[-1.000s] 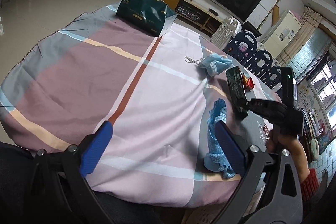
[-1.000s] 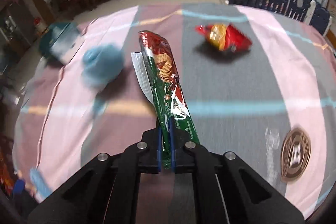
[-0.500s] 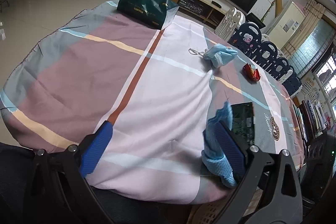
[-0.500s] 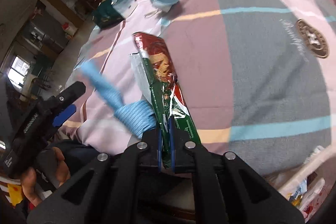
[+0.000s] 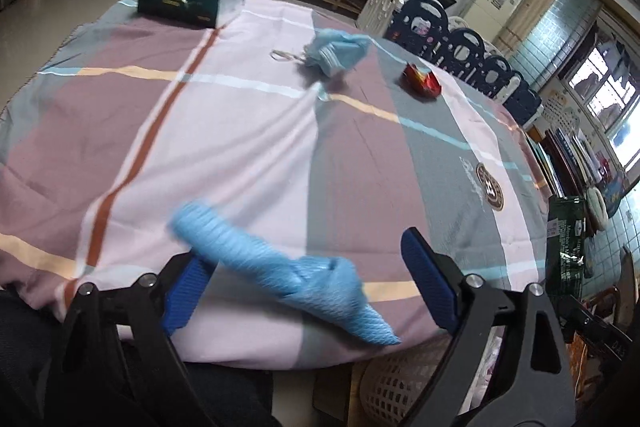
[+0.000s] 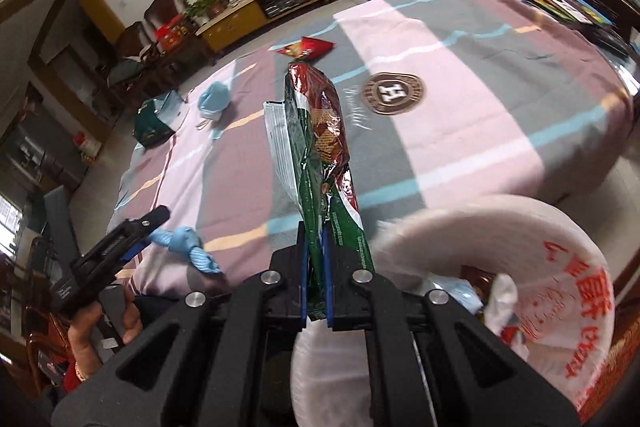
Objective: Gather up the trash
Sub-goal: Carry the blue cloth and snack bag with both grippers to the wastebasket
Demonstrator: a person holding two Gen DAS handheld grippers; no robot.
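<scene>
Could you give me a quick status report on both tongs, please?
Right tongs shut on green snack wrapper, above bag-lined basket. Left tongs closing, blue cloth between them, ungripped. Nothing blocking.

My left gripper [image 5: 308, 283]: angled downward, fingers [image 5: 430, 281] set wide and closing, pads pressing on nothing. My right gripper [image 6: 316, 283]: angled downward, blue fingers [image 6: 304, 281] clamped tight. My left hand [image 6: 100, 323]: wrapped round its gripper's handle, seen from the right wrist view.
</scene>
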